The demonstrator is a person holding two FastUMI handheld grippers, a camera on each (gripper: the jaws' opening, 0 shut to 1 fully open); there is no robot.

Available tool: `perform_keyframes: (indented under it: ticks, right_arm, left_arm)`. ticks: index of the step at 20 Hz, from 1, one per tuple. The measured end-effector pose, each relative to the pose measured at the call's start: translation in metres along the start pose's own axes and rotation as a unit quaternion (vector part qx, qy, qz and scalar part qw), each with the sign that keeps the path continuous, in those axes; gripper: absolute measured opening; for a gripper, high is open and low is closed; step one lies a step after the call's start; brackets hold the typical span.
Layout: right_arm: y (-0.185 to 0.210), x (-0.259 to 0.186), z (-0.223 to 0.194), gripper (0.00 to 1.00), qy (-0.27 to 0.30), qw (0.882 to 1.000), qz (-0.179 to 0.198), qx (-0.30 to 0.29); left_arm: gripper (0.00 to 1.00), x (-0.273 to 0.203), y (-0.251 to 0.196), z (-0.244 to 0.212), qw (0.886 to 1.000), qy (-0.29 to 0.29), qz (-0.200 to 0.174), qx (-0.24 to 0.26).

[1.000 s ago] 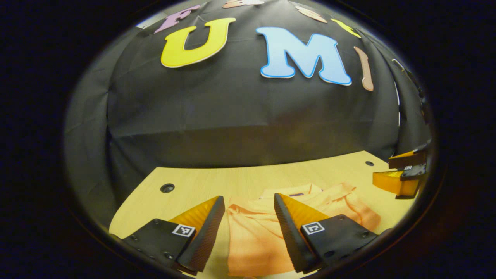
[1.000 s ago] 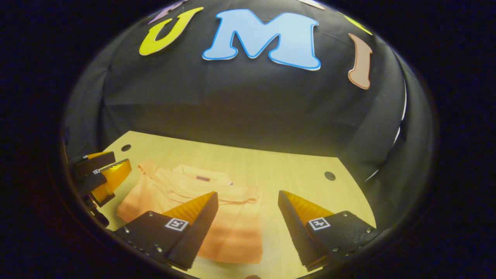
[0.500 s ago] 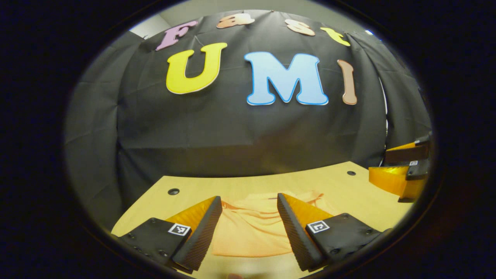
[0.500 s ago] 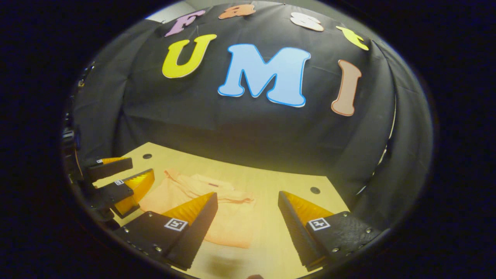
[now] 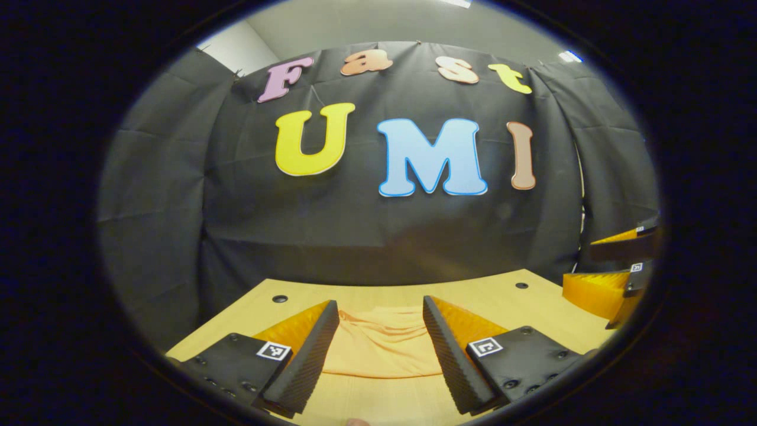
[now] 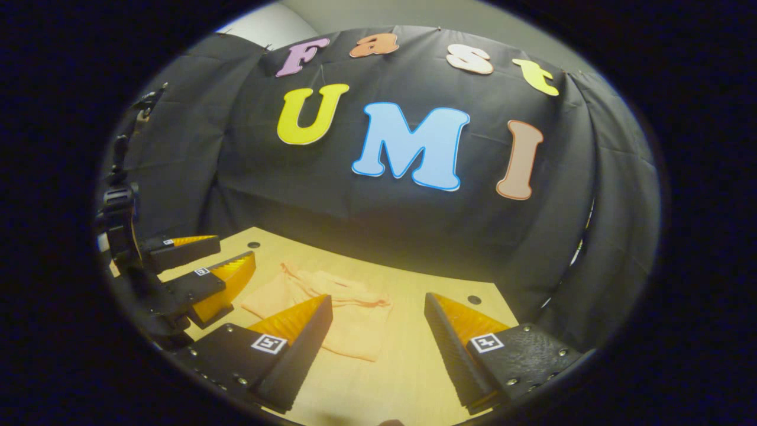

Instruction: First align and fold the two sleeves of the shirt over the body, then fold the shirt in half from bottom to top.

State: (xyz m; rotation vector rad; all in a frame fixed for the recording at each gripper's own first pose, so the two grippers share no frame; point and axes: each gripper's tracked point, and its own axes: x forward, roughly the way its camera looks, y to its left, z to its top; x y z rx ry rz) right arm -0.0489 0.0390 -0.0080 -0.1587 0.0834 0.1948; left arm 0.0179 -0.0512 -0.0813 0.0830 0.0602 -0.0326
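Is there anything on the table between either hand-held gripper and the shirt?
Nothing visible. The shirt lies on the bare wooden table, with the right hand-held gripper and the left hand-held gripper both open above its near edge.

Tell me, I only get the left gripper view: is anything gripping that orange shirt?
Observer: No. The right gripper view shows the left gripper open, off to one side of the shirt and apart from it.
Operator: And the other gripper?
Observer: The right gripper is open too, its fingers wide apart and pressing on nothing.
Operator: Is the shirt spread out?
Observer: No, it lies on the table in a compact folded shape.
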Motion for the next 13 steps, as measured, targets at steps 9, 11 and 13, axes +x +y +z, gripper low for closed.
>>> perform_keyframes:
  ticks: [9, 11, 13]
  right_arm:
    - [0.002, -0.034, 0.011, 0.97, -0.031, 0.999, -0.028, 0.009]
    - [0.004, -0.039, 0.014, 0.97, -0.04, 0.998, -0.04, 0.014]
    - [0.003, -0.042, 0.017, 0.97, -0.049, 0.997, -0.059, 0.027]
  left_arm:
    - [0.94, -0.043, 0.01, 0.026, 1.0, -0.024, -0.012, -0.01]
    - [0.93, -0.047, 0.017, 0.03, 0.999, -0.028, -0.014, -0.009]
    - [0.94, -0.051, 0.023, 0.029, 0.999, -0.024, -0.021, -0.008]
